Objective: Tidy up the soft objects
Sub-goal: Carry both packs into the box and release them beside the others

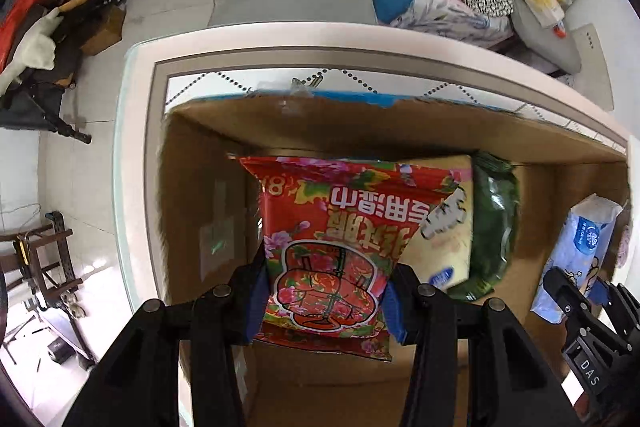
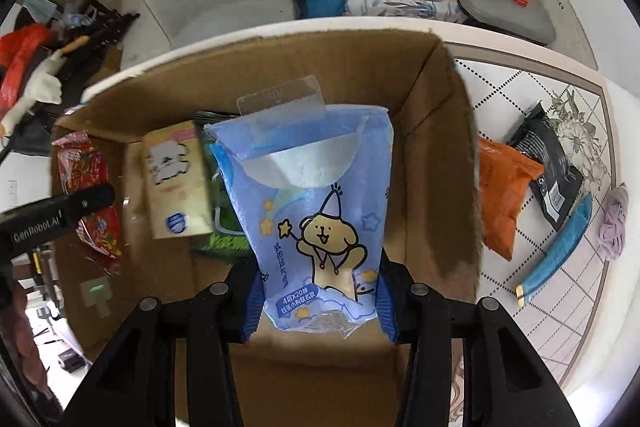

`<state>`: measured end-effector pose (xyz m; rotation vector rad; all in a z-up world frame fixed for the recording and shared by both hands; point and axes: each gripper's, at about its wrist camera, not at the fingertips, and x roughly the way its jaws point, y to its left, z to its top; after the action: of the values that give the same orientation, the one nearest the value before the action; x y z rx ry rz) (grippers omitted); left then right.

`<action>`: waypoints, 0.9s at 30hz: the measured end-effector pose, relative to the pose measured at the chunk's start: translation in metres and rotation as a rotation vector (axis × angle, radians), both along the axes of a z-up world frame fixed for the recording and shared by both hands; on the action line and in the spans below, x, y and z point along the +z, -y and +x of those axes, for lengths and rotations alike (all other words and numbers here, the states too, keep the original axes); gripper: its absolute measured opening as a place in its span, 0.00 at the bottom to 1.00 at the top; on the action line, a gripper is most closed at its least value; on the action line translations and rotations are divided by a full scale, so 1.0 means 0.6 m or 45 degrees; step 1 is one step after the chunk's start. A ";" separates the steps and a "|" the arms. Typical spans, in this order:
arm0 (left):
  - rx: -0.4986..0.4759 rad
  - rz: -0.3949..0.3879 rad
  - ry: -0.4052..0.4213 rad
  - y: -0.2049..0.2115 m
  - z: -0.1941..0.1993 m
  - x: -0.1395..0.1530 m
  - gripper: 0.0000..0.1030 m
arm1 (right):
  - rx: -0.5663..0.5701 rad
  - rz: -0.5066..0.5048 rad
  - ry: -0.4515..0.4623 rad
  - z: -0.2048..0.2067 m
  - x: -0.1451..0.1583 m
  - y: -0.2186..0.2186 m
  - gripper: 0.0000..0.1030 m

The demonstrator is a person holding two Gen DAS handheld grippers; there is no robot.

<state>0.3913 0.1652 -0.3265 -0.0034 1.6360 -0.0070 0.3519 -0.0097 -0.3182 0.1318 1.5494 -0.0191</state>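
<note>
Hanging lengthwise below each clenched tool, the red wipes pack [image 1: 326, 259] in the left tool [image 1: 324, 303] and the blue tissue pack [image 2: 316, 223] in the right tool [image 2: 320, 301] sit directly above the open cardboard box [image 2: 436, 155].

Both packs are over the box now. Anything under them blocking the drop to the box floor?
Partly. The red pack hangs over bare floor of the cardboard box. The blue tissue pack hangs beside the beige pack and green pack, which may crowd it.
</note>
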 end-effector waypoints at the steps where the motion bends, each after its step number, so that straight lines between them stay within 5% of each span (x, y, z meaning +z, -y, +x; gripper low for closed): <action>1: -0.008 0.009 -0.011 0.003 0.003 -0.006 0.44 | -0.003 -0.007 -0.006 0.003 -0.006 0.000 0.47; 11: 0.019 -0.008 -0.026 -0.004 -0.002 0.001 0.48 | -0.031 -0.052 0.006 0.018 -0.021 0.000 0.76; 14: 0.051 -0.021 0.004 -0.015 -0.015 0.019 0.49 | -0.033 -0.044 0.017 0.015 -0.008 0.000 0.76; 19: 0.065 -0.052 0.080 -0.022 -0.051 0.059 0.81 | 0.000 -0.030 0.048 -0.004 0.026 -0.008 0.92; 27: 0.054 -0.071 0.227 -0.016 -0.142 0.123 0.92 | 0.031 -0.012 0.109 -0.077 0.080 -0.026 1.00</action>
<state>0.3059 0.1751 -0.2525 -0.0780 1.4567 -0.0203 0.3059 0.0058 -0.2703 0.1053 1.4648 -0.0015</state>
